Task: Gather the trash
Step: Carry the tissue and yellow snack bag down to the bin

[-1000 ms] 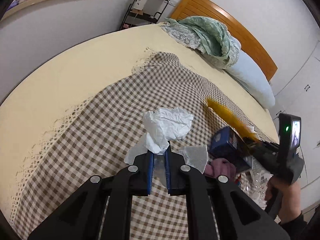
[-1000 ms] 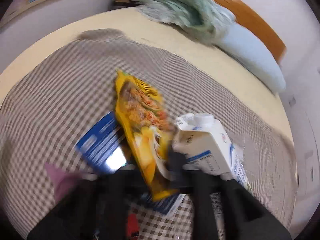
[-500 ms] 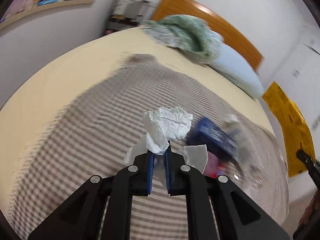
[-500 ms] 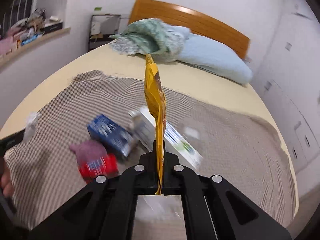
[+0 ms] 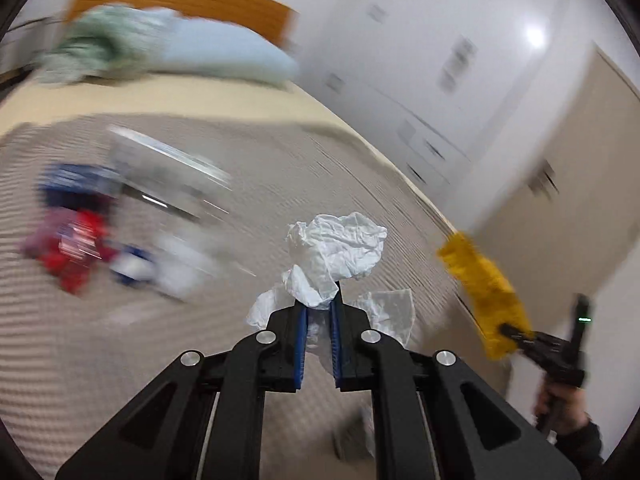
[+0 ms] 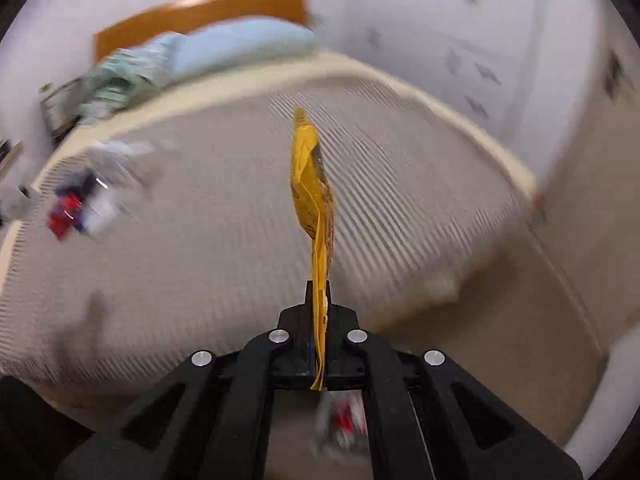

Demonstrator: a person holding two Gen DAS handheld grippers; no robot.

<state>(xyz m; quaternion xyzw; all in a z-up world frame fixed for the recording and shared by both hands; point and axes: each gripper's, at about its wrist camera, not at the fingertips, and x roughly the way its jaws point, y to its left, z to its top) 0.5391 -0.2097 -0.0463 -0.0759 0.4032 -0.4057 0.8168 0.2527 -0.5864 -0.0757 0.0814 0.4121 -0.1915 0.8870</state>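
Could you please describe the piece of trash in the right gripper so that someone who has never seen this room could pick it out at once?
Start at the bed with its checked cover. Above its near edge the right gripper is shut on a yellow snack bag, which stands up edge-on from the jaws. It is flat, glossy and printed, unlike the crumpled white tissue in the left gripper.

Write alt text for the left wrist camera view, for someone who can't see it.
The left hand-held gripper is shut on a crumpled white tissue above a bed with a checked cover. At right, the right hand-held gripper holds a yellow snack bag. Blurred red, blue and white trash lies on the cover at left.
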